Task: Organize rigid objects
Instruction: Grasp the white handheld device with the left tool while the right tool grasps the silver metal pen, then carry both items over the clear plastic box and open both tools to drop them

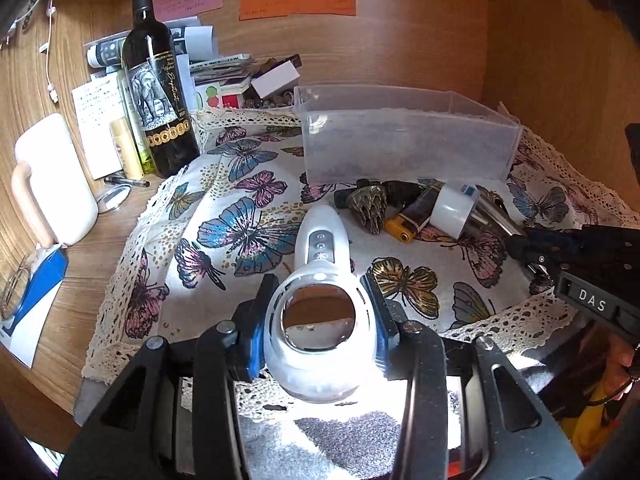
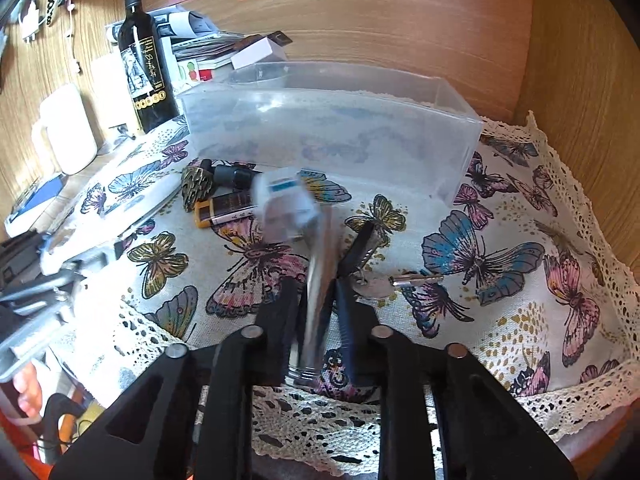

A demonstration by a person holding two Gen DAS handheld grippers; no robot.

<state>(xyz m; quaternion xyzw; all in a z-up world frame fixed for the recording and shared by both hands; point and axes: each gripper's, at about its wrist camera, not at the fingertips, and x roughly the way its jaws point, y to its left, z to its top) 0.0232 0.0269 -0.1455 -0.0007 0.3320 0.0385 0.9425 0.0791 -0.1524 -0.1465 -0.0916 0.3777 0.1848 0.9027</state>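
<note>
- Left gripper (image 1: 320,312) clamped round the fat end of a white handheld gadget (image 1: 320,280) with three round buttons, pads pressed against both its sides, shiny round face aimed straight at the lens
- Slim end of that gadget pointing away over the butterfly-print cloth (image 1: 240,208), toward the clear plastic bin (image 1: 408,136)
- Right gripper (image 2: 318,308) pinched tight on a silvery metal tube (image 2: 318,280), threaded end poking out toward the camera between the jaws
- Far end of the tube reaching up to a white cap-like piece with a blue label (image 2: 286,204), blurry, so can't say if touching or just overlapping
- Just in front of the bin, a little heap: bronze ridged cone (image 1: 370,206), yellow-and-black lighter (image 1: 412,218), some black bits behind
- Black clip thing (image 2: 362,246) plus a key on a ring (image 2: 416,279) lying right beside the right jaws
- Bin upright near the wooden back wall, looking bare inside as far as visible through the cloudy sides
- Off the cloth to the left: dark wine bottle (image 1: 154,80), white mug (image 1: 56,184), pile of papers and boxes (image 1: 224,72)
- Sticky notes (image 1: 296,0) stuck on the back panel
</note>
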